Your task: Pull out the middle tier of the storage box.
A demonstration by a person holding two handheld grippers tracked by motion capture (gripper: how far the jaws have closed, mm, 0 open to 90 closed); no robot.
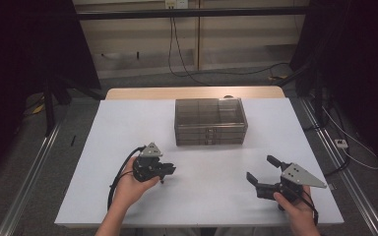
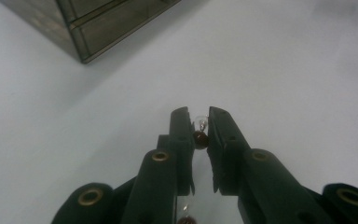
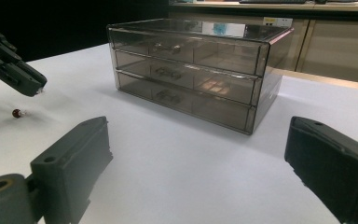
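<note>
A small dark red bead (image 2: 200, 138) on a thin wire is pinched between the nearly closed jaws of the left gripper (image 2: 199, 122), with a second bead (image 3: 16, 113) seen on the white table (image 1: 202, 191) just below its tips; the smoky drawer box (image 1: 210, 121) is set ahead of it, well apart. The right gripper (image 1: 262, 169) is held wide with nothing between its jaws; the drawer box is faced from near.
</note>
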